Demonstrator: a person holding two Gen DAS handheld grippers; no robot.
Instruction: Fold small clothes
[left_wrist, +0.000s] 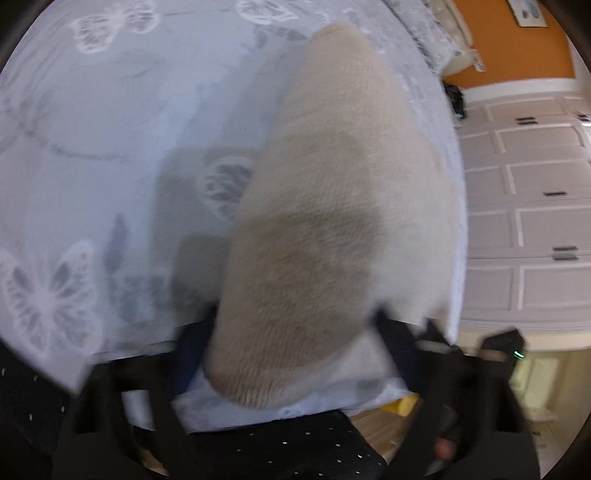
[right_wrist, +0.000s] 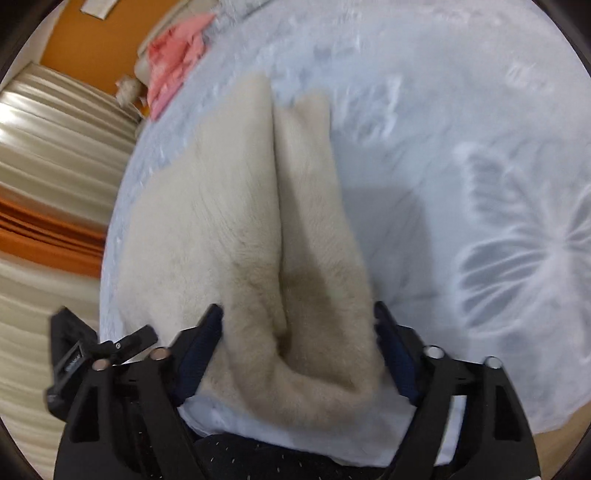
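Observation:
A cream fleece garment (left_wrist: 332, 192) lies on the pale blue butterfly bedspread (left_wrist: 92, 147), stretching away from me. My left gripper (left_wrist: 295, 328) has its jaws around the garment's near end, with fabric bulging between the dark blue pads (left_wrist: 397, 343). In the right wrist view the same garment (right_wrist: 236, 206) shows a lengthwise crease down its middle. My right gripper (right_wrist: 299, 332) holds the near end bunched between its pads (right_wrist: 203, 347). Both views are motion-blurred.
A pink cloth (right_wrist: 177, 55) lies at the bed's far left edge by an orange wall. White panelled wardrobe doors (left_wrist: 528, 206) stand right of the bed. Striped cream curtains (right_wrist: 48, 155) hang at the left. The bed's near edge sits just below both grippers.

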